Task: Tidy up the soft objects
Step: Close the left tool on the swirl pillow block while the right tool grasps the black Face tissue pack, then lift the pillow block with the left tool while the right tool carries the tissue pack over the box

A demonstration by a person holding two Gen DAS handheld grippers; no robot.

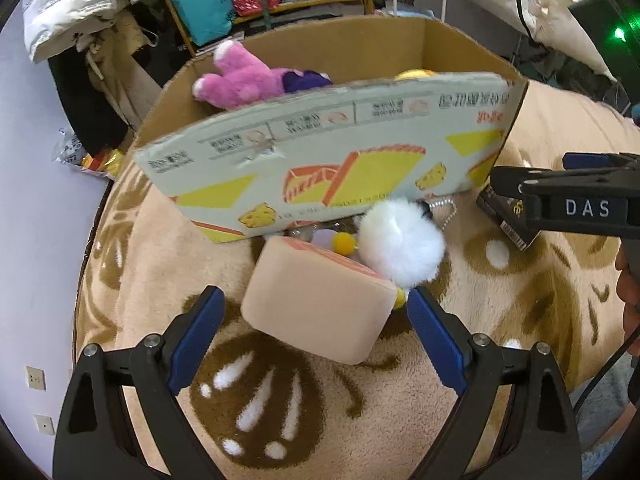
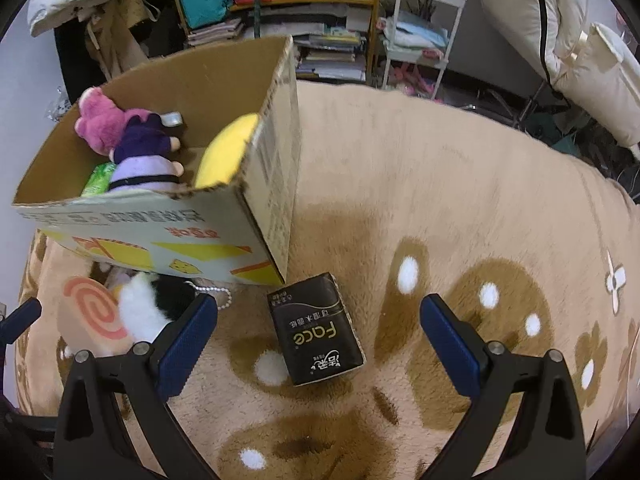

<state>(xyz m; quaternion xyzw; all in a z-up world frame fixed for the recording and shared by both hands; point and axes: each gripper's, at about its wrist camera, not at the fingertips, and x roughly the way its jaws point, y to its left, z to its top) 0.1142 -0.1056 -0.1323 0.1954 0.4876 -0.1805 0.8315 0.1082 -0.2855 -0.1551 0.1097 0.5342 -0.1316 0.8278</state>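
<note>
Between spread jaws of left gripper [image 1: 312, 308]: peach cushion-like plush block [image 1: 316, 300], lying on tan rug [image 1: 160, 264] beside printed cardboard box [image 1: 320, 152]. Right gripper [image 2: 316, 320] also open, straddling black tissue pack [image 2: 316, 328], long axis pointing away.

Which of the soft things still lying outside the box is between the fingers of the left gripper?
The peach block-shaped cushion: it lies between the open left gripper fingers. The white pompom lies beyond it, by the cardboard box.
</note>
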